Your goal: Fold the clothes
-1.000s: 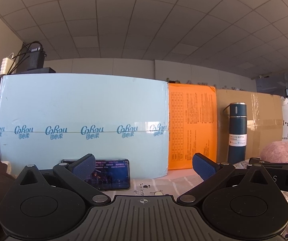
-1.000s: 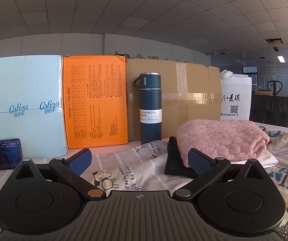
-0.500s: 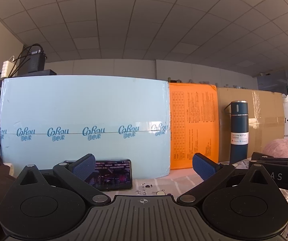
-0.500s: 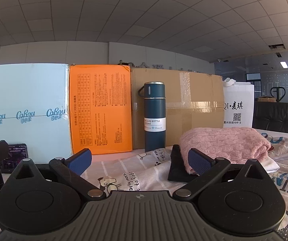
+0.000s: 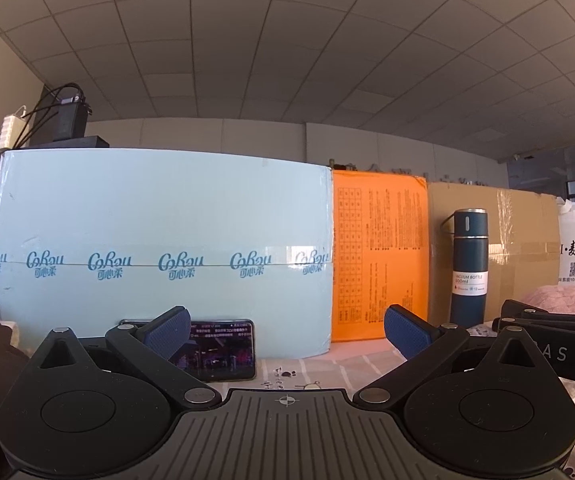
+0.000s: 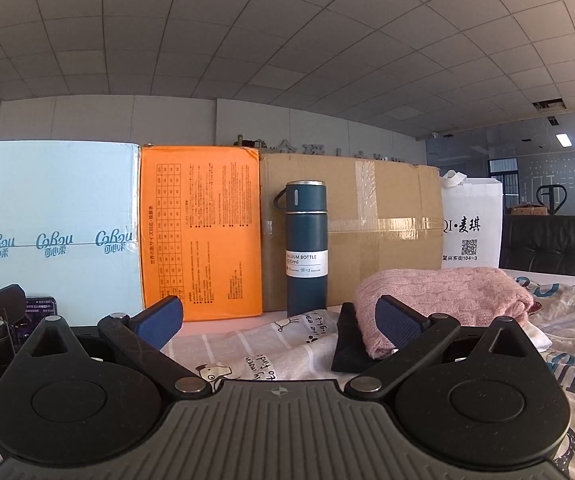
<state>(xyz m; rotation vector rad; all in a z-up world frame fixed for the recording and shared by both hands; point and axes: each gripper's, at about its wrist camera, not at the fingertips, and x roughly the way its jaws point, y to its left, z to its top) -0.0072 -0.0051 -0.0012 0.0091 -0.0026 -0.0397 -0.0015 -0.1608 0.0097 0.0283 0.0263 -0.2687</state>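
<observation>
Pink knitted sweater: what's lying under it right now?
The pink knitted sweater rests on a folded black garment, with a white item poking out on the other side. Anything further beneath is covered.

A cartoon-print sheet (image 6: 271,344) carries a folded pink sweater (image 6: 447,292), blue flask (image 6: 306,248) and phone (image 5: 223,344).

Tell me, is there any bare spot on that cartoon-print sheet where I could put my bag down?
Yes: the printed sheet lies bare in front of the orange box, between the phone and the pink knit sweater. It is crowded to the right, where the sweater sits on dark and white clothes, and along the back, where boxes and the vacuum bottle stand.
</observation>
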